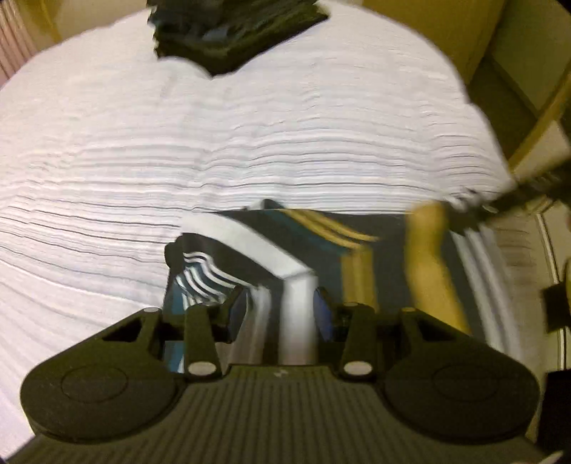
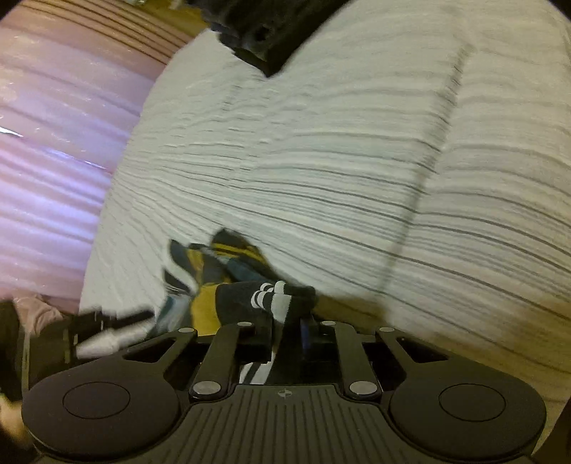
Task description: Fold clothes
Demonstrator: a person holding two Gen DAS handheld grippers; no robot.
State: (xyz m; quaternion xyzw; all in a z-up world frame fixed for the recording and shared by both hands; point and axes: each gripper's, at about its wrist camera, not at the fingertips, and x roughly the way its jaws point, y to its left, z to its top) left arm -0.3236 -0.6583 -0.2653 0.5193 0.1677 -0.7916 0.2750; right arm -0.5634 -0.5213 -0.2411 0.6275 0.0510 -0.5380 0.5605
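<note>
At the left gripper (image 1: 282, 314) we see both blue pads (image 1: 323, 314) set against a white band of the striped garment (image 1: 285, 250); the cloth fills the gap between them, so we read this as a pinch on the fabric. The garment runs forward from these fingers in dark, white, teal and mustard bands, and its far edge lies on the white ribbed bedspread (image 1: 249, 142). The view is blurred.

At the right gripper (image 2: 287, 332) the fingers stand nearly together, and a dark fold with white stripes of the same garment (image 2: 271, 299) sits bunched between them and over them. We read this as a grip on that fold. Beyond it the garment lies crumpled on the bedspread (image 2: 357, 160), showing mustard and teal patches.

Further out, a dark folded pile (image 1: 232, 35) rests at the far side of the bedspread, well apart from the striped garment; the right wrist view shows it too (image 2: 271, 32). A pink surface (image 2: 53, 142) lies to the left of the bedspread there.
</note>
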